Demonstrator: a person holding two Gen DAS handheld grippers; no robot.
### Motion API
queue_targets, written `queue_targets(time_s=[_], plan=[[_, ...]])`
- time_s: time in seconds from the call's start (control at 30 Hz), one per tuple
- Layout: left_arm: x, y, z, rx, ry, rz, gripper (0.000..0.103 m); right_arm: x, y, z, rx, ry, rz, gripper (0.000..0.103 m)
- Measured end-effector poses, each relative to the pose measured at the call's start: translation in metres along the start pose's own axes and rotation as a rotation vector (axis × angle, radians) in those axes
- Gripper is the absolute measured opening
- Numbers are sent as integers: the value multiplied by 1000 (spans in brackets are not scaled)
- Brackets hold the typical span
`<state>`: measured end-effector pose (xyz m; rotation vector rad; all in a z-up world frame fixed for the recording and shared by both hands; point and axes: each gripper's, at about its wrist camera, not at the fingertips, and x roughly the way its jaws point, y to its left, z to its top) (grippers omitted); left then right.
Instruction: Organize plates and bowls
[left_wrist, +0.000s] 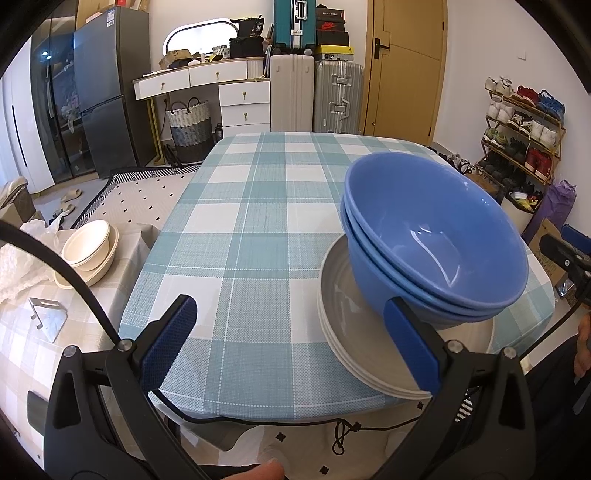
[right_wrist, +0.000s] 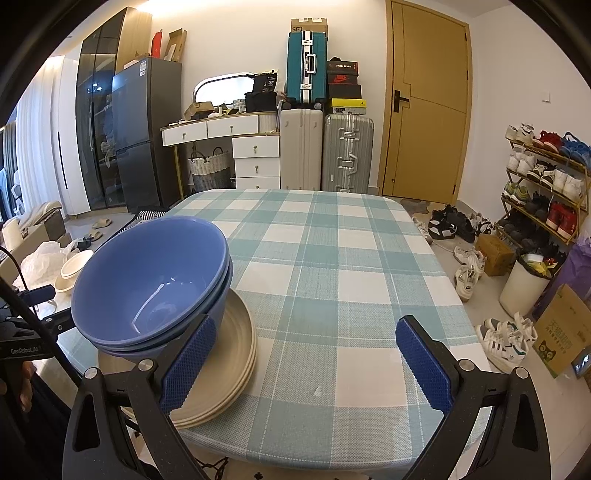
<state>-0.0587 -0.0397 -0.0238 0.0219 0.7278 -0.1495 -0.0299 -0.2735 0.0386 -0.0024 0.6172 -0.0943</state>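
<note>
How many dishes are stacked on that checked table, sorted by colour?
Blue bowls: 3, nested, going by the rims
Cream plates: 3, stacked under the bowls
Total: 6
Both tongs, left and right, are open and hold nothing.

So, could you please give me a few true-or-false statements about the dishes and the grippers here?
1. The blue bowls sit nested on the stack of cream plates. True.
2. The left gripper is clamped on a bowl. False: it is open and holds nothing.
3. The stack stands at the table's far edge. False: it is at the near edge of the checked tablecloth.
4. The right gripper is open. True.
</note>
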Motion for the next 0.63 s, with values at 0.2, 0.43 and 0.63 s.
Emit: queue_targets(time_s=[0.2,0.43,0.63], plan=[[0,0,0,1,0,0,101,0,0,0,-2,1,1,100],[1,1,-1,3,1,-4,101,0,0,0,0,2,3,100],[-1,7,-1,-14,0,-17,101,1,0,-1,-2,1,2,100]])
